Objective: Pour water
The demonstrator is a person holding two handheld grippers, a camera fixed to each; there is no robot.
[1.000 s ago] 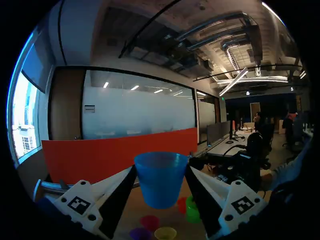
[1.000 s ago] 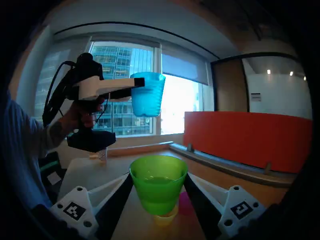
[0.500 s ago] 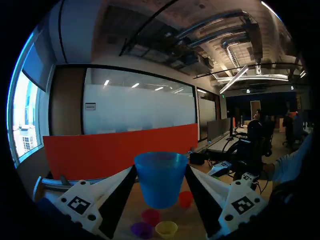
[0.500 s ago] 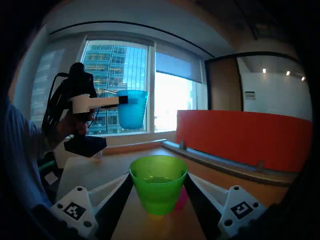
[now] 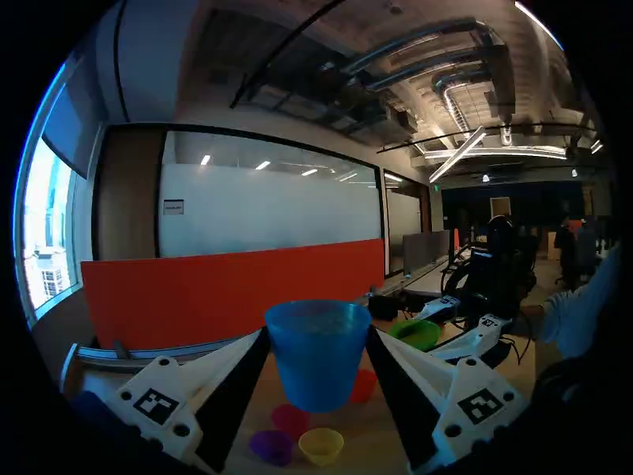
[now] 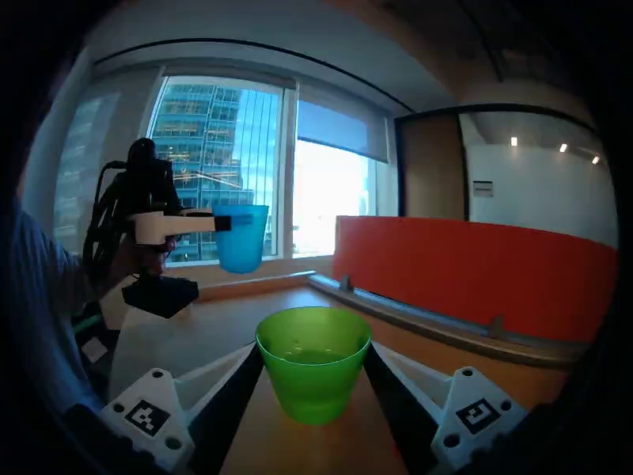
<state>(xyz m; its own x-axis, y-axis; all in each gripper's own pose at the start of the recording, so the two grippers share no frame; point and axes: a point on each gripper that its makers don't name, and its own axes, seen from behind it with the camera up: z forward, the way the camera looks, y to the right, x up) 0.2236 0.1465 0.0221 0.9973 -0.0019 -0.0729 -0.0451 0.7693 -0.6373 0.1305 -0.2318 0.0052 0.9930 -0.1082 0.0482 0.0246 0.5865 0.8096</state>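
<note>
Cup, blue (image 5: pixel 318 364), plastic, upright, clamped between both fingers of the left gripper (image 5: pixel 318 331) at lower centre of the left gripper view; whether it holds anything cannot be told. Cup, green (image 6: pixel 313 380), upright, clamped likewise by the right gripper (image 6: pixel 313 352) at lower centre of the right gripper view, with a shallow pool of water showing inside. Spare cups, small, on the wooden table (image 5: pixel 380 431) along the bottom of the left gripper view: pink (image 5: pixel 286 416), purple (image 5: pixel 271 446), yellow (image 5: pixel 321 445), red (image 5: pixel 362 385). Changes over the last second: in the right gripper view the blue cup has sunk from the upper left toward middle left and now looks smaller, carried in a person's hand (image 6: pixel 134 257); the pink and yellow cups formerly under the green cup have left that view. In the left gripper view the green cup has risen from beside the table cups to right of centre. Assessment: both vessels lifted and level, well apart, neither tilted; pouring not begun. Rims must still be brought together before either cup tips.
</note>
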